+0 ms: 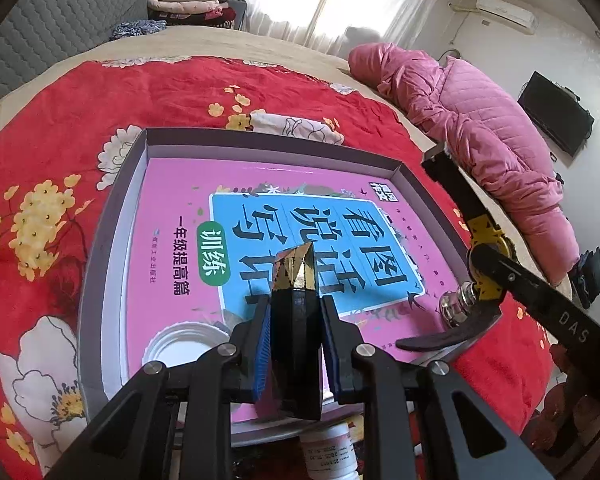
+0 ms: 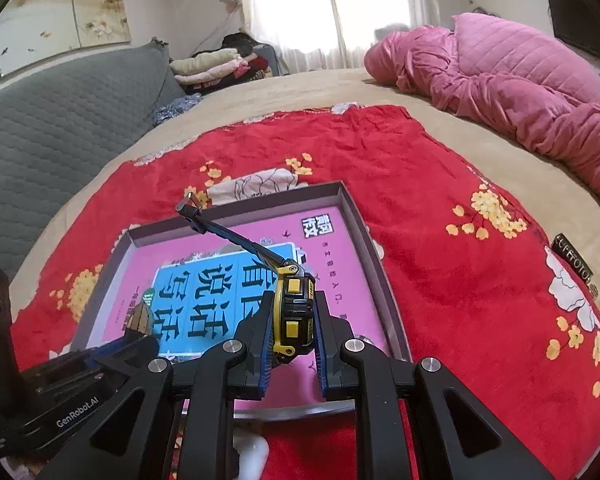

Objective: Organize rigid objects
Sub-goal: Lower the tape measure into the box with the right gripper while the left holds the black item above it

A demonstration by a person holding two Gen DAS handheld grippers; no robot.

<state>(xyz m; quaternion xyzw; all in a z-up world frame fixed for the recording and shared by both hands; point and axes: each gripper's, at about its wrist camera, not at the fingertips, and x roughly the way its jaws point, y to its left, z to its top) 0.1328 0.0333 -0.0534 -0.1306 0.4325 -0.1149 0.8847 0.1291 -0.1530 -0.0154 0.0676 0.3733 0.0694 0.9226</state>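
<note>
A shallow grey box [image 1: 112,216] lies on the red floral blanket with a pink and blue book [image 1: 300,216] flat inside it. My left gripper [image 1: 294,304] is shut on a black block with a gold faceted tip [image 1: 296,272], held over the book. My right gripper [image 2: 294,300] is shut on a yellow and black tape measure [image 2: 294,312] over the box's right part. Its blade sticks out to a hook [image 2: 190,204] above the far rim. In the left wrist view the tape measure [image 1: 486,248] shows at the right. The right wrist view catches the left gripper [image 2: 136,336] at lower left.
A white round lid [image 1: 184,344] and a chrome knob [image 1: 456,304] lie in the box. A white bottle [image 1: 328,452] sits under my left gripper. A pink padded jacket [image 2: 520,80] lies across the bed on the right; folded clothes [image 2: 216,66] and a grey headboard [image 2: 60,120] are behind.
</note>
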